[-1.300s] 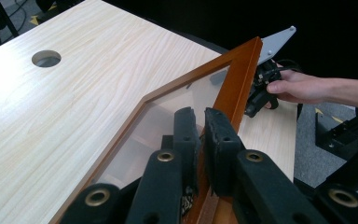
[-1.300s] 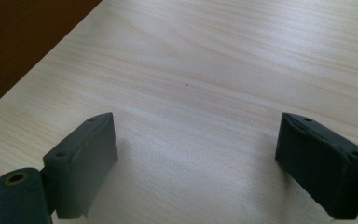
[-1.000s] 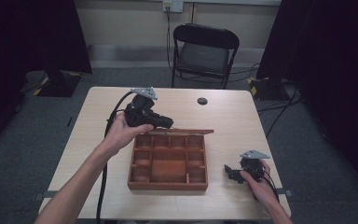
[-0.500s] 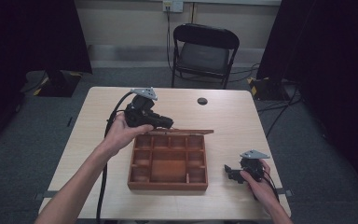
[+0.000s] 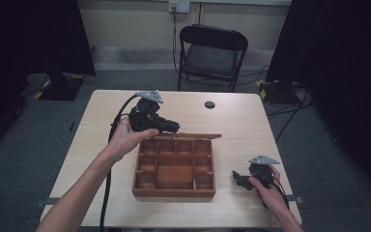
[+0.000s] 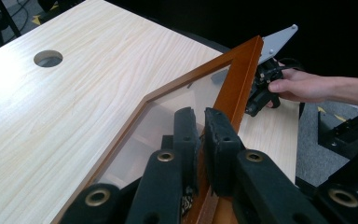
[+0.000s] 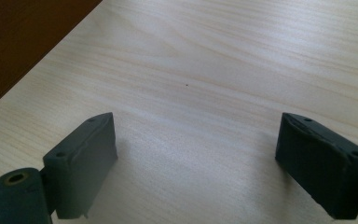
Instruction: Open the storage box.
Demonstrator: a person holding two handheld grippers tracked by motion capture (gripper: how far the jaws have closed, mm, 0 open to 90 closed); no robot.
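A wooden box [image 5: 174,166] with several compartments stands on the table, its glass-paned lid [image 5: 193,136] raised on edge along the far side. My left gripper [image 5: 171,128] is at the lid's left end. In the left gripper view this gripper [image 6: 200,121] is shut on the lid's wooden frame [image 6: 235,88], beside the glass pane [image 6: 168,116]. My right gripper [image 5: 236,178] rests on the table to the right of the box, pointing toward it. Its jaws stand wide open in the right gripper view [image 7: 196,154] with bare tabletop between them; the box wall [image 7: 23,42] is at upper left.
A round cable hole [image 5: 209,104] lies in the table [image 5: 251,121] behind the box. A black folding chair [image 5: 212,53] stands beyond the far edge. The other hand and its gripper [image 6: 261,88] appear past the lid in the left gripper view.
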